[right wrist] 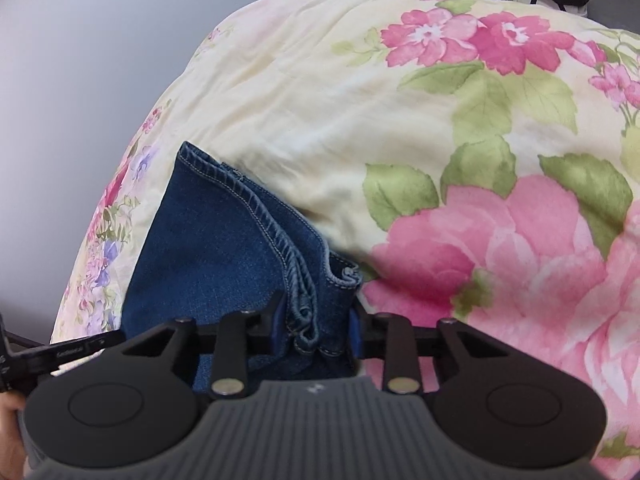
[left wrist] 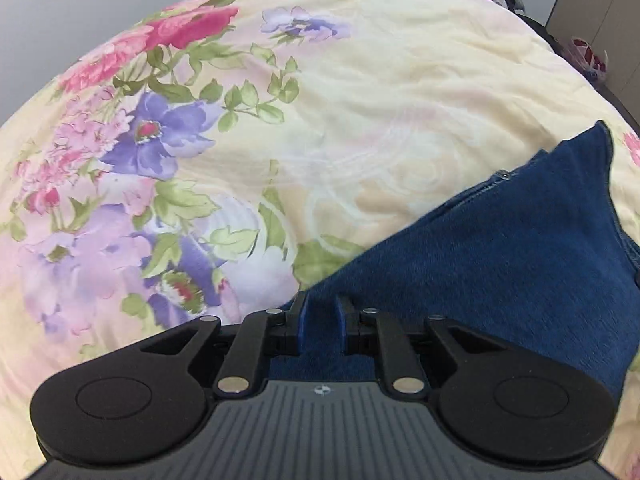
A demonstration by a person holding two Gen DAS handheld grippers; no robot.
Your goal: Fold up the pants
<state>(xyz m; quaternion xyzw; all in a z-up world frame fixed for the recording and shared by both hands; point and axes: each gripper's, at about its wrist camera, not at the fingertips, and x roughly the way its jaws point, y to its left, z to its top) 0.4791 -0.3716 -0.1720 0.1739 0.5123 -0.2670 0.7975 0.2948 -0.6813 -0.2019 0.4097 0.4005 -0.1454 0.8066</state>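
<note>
Both tongs — left (left wrist: pixel 320 320), right (right wrist: pixel 318 320) — pinch blue jeans (right wrist: pixel 224 236) (on floral quilt (left wrist: pixel 360 100)).

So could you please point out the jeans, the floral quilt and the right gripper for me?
jeans (right wrist: pixel 216 232): right wrist view, flat denim panel.
floral quilt (left wrist: pixel 400 92): left wrist view, plain yellow area.
right gripper (right wrist: pixel 318 320): right wrist view, between fingertips.

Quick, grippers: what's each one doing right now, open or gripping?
Left gripper: shut on the jeans.
Right gripper: shut on the jeans' bunched hem.

open quilt (left wrist: pixel 360 100) beyond pants (left wrist: pixel 500 260)
</note>
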